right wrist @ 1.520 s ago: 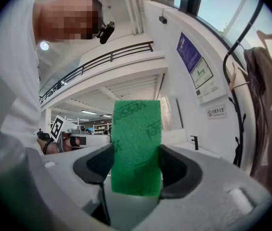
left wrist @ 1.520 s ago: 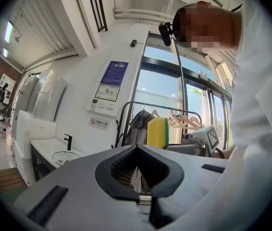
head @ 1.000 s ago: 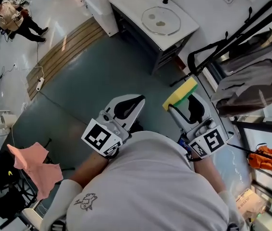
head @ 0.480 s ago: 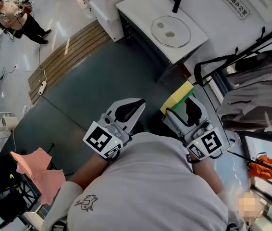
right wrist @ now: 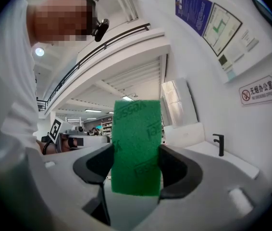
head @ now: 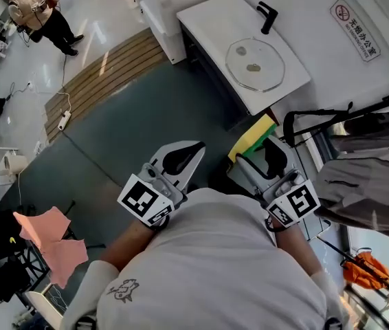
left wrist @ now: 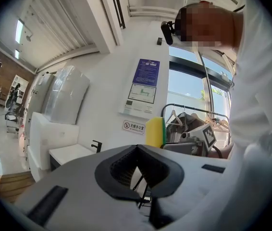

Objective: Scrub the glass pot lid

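Note:
The round glass pot lid (head: pixel 254 64) lies flat on the white washstand (head: pixel 212 19), just below its black tap (head: pixel 269 16), some way ahead of both grippers. My right gripper (head: pixel 263 150) is shut on a sponge (head: pixel 255 136) with a yellow body and a green scouring face (right wrist: pixel 136 146), which stands upright between the jaws. My left gripper (head: pixel 181 158) is held level beside it, shut with nothing in it (left wrist: pixel 138 150). In the left gripper view the sponge (left wrist: pixel 155 132) shows to the right.
A black clothes rail with grey garments (head: pixel 366 184) stands at the right, close to the washstand. A wooden floor strip (head: pixel 105 67) and a power strip (head: pixel 64 119) lie to the left. A person (head: pixel 40 12) stands far left. Pink cloth (head: pixel 47 239) hangs lower left.
The washstand with the lid has drawn closer and lower in the head view. Both grippers have kept their pose, and the sponge is still held.

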`<action>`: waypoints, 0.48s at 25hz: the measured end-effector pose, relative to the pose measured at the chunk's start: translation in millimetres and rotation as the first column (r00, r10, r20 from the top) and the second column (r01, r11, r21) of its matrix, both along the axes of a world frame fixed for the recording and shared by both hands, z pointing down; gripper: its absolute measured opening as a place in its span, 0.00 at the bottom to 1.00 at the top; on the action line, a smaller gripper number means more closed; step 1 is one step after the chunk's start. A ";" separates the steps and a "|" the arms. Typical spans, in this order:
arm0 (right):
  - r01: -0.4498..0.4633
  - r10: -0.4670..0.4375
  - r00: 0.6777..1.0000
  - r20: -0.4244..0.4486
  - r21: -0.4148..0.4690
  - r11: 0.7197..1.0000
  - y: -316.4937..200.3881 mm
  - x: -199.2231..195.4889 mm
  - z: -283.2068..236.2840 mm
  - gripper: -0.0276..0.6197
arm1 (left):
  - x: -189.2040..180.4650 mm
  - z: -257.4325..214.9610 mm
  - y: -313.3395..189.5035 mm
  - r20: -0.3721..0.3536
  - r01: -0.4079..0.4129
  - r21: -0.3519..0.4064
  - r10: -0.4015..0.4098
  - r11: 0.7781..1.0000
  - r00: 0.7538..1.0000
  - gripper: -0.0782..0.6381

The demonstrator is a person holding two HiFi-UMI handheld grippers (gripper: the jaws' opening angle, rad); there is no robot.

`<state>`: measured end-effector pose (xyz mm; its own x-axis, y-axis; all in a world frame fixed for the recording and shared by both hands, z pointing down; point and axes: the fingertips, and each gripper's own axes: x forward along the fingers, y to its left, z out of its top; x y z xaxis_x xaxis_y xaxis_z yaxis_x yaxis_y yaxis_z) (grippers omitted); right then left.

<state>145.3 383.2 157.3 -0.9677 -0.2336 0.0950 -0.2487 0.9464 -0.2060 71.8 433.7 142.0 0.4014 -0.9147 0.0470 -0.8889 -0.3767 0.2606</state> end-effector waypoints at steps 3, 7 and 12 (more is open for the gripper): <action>-0.004 0.004 1.000 -0.003 -0.003 1.000 -43.7 -0.6 2.3 0.49 | 1.7 3.7 -40.7 -0.003 -0.008 0.000 0.008 1.000 1.000 0.11; -0.018 0.018 1.000 0.002 -0.001 1.000 -95.1 9.5 0.3 0.49 | 10.9 3.8 -92.6 -0.004 -0.025 0.000 0.025 1.000 1.000 0.11; -0.055 0.055 0.998 0.006 0.001 0.999 -144.7 36.3 4.2 0.49 | 31.5 0.3 -147.5 0.005 -0.056 0.019 0.056 0.998 0.998 0.11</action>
